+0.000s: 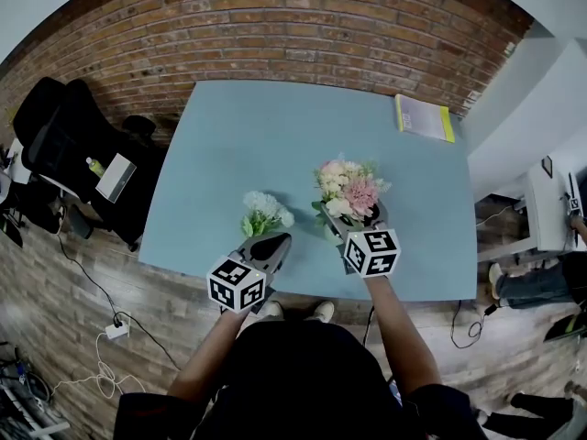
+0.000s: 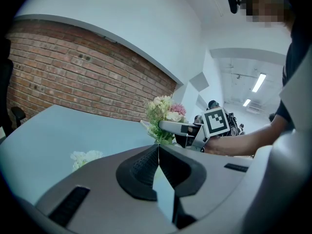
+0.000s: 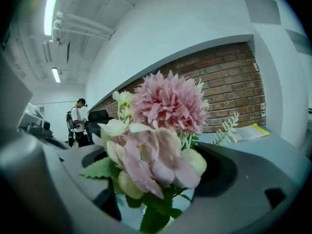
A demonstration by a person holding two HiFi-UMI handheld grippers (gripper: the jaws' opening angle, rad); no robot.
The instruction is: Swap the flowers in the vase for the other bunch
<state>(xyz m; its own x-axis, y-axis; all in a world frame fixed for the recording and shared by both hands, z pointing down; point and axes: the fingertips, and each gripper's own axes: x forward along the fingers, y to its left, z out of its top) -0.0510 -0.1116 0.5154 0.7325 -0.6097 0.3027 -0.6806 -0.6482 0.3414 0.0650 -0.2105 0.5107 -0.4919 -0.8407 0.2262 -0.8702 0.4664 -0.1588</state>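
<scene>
A pink and cream bouquet (image 1: 348, 191) stands upright near the front of the blue table (image 1: 275, 136). My right gripper (image 1: 353, 220) is open, its jaws wide on either side of the bouquet's lower part. In the right gripper view the blooms (image 3: 161, 126) fill the gap between the jaws. The vase itself is hidden behind the gripper. A small white bunch (image 1: 264, 211) lies on the table to the left. My left gripper (image 1: 273, 243) is shut and empty, just in front of it. The left gripper view shows the closed jaws (image 2: 158, 147), the white bunch (image 2: 85, 158) and the bouquet (image 2: 163, 116).
A yellow book (image 1: 424, 117) lies at the table's far right corner. A black chair (image 1: 64, 136) stands left of the table. A brick wall (image 1: 303, 16) runs behind the table. A person (image 3: 78, 123) stands far off in the right gripper view.
</scene>
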